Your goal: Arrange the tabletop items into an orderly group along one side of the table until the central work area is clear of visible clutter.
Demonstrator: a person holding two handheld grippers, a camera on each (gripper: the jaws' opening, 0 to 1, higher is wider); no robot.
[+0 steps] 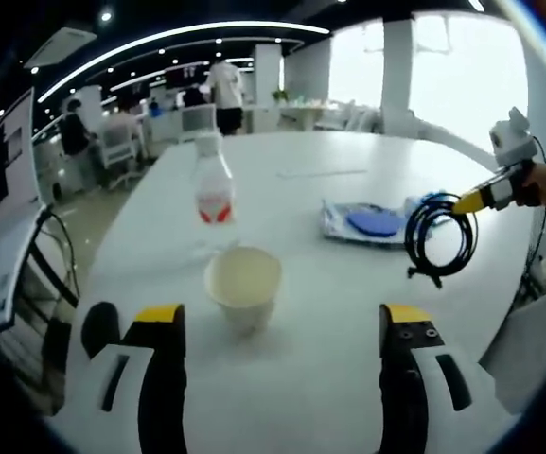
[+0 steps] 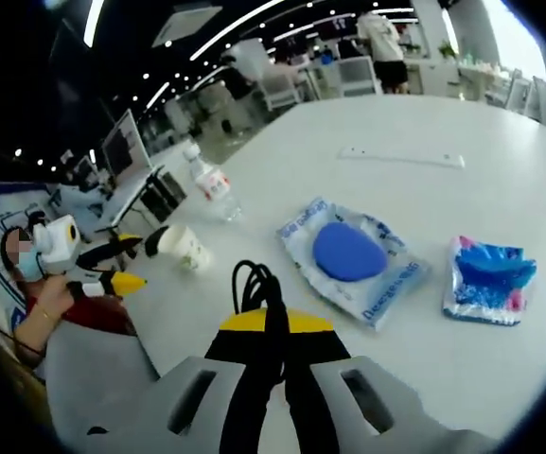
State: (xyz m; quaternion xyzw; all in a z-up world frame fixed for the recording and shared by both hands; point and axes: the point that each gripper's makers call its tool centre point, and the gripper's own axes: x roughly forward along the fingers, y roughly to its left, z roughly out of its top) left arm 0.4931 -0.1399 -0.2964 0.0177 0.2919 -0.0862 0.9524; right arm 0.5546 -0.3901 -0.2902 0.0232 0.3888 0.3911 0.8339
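Left hand-held gripper (image 1: 280,326): jaws spread wide, nothing between them; low over the tabletop (image 1: 348,274), aimed at the paper cup (image 1: 242,285), which stands just ahead, apart from both jaws.
Right hand-held gripper (image 2: 274,326): jaws pressed together on a coiled black cable (image 2: 258,284). In the left gripper view the coil (image 1: 440,236) hangs from this gripper (image 1: 469,200), clear of the tabletop.
Paper cup: upright, open top, looks empty though the bottom is not clearly visible. Judged very light, thin-walled, easy to crush or tip. Take it across the upper wall with a gentle squeeze.
Water bottle (image 1: 214,185): clear plastic, red-and-white label, upright just behind the cup. Fill level cannot be told. Smooth and round, likely slippery; grip at the labelled waist, keep it vertical.
Cable: limp and springy; loops may open or snag when set down. Present pinch across the bundled strands seems sound.
Flat clear pouch (image 2: 353,257): holds a round blue pad; lies mid-tabletop. Soft film, slick, no raised body; pinch an edge or corner.
Small blue packet (image 2: 488,276): lies near the pouch, not touching. Crinkly, light; same edge grip.
Thin white strip (image 2: 400,157): lies flat farther back; too small to identify.
Progress (judgement): items lie scattered across the centre; grouping barely begun.
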